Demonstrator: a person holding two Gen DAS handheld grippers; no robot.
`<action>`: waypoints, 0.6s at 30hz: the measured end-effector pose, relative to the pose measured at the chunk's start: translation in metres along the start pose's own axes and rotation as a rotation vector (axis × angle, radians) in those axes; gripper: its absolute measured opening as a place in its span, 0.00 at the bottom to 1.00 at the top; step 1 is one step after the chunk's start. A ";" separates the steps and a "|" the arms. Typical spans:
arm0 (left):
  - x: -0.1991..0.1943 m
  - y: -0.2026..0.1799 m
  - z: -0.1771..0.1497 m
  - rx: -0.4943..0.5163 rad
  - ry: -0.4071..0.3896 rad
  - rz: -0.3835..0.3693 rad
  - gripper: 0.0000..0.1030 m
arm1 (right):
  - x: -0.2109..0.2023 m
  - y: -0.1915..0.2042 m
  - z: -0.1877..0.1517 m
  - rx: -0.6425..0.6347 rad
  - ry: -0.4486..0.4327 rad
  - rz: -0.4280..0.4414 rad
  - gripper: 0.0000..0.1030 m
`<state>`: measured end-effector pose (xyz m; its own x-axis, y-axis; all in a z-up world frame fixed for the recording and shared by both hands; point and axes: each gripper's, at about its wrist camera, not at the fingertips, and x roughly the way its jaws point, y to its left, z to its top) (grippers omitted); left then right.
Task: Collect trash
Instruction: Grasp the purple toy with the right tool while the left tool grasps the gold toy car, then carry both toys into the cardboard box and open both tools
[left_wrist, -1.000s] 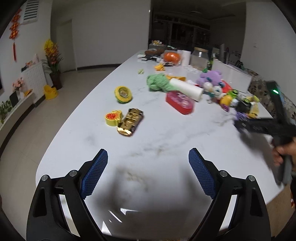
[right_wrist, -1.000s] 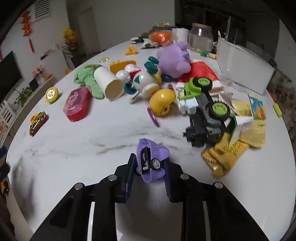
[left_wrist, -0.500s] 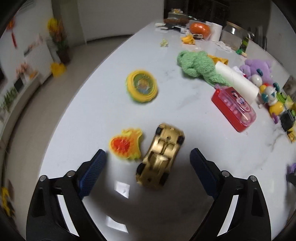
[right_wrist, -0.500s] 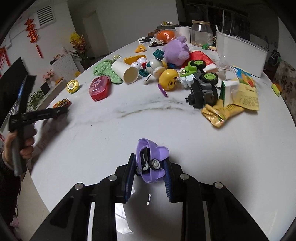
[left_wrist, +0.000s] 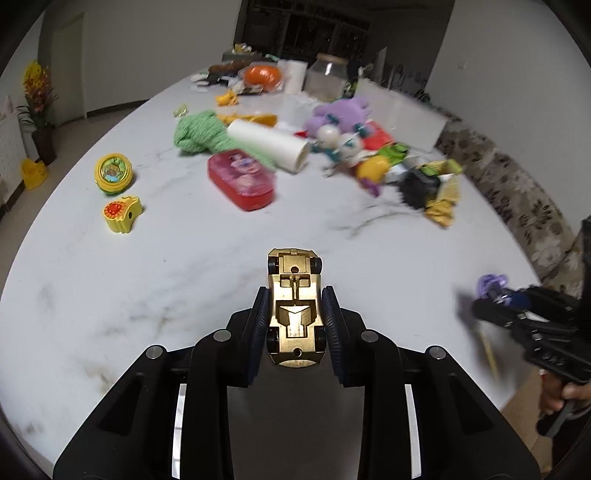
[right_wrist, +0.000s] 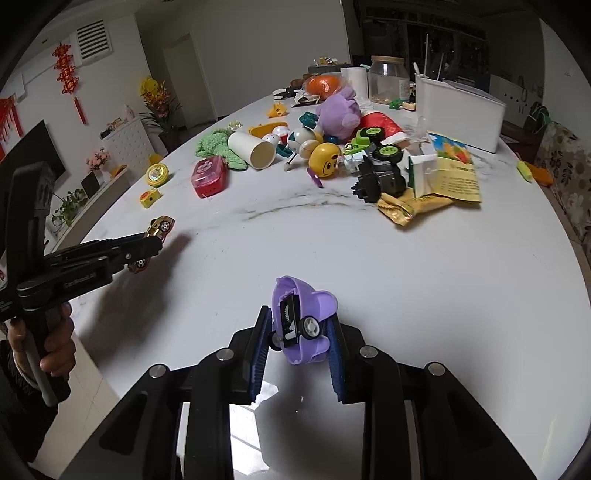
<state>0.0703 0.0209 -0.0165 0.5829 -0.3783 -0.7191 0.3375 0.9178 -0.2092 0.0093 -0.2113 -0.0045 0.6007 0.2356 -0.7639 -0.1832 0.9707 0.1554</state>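
Both jaws clamped on toys above the white worktop (left_wrist: 129, 295).
Left gripper (left_wrist: 295, 317): gold car (left_wrist: 294, 310), underside up. Right gripper (right_wrist: 297, 332): purple toy (right_wrist: 301, 319). Wrappers (right_wrist: 417, 206) upper right.

A home living room: television (right_wrist: 27, 155), floral sofa (left_wrist: 532, 210), red knot ornament (right_wrist: 68, 79), toy-strewn marble table (right_wrist: 406, 258).

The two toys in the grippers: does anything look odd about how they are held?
Yes. The gold car sits upside down in the left gripper, underside toward the camera. The purple toy hangs tilted in the right gripper, wheel and inner gear exposed.
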 end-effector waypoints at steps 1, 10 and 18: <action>-0.006 -0.004 -0.002 -0.002 -0.008 0.001 0.28 | -0.003 0.000 -0.002 0.003 -0.002 0.005 0.27; -0.090 -0.056 -0.050 0.134 -0.073 -0.042 0.28 | -0.066 0.019 -0.043 -0.033 -0.001 0.157 0.27; -0.090 -0.067 -0.131 0.203 0.124 -0.057 0.28 | -0.080 0.043 -0.105 -0.112 0.167 0.254 0.27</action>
<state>-0.1021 0.0091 -0.0242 0.4676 -0.3998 -0.7884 0.5165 0.8473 -0.1233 -0.1285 -0.1931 -0.0028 0.3904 0.4498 -0.8033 -0.4008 0.8686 0.2916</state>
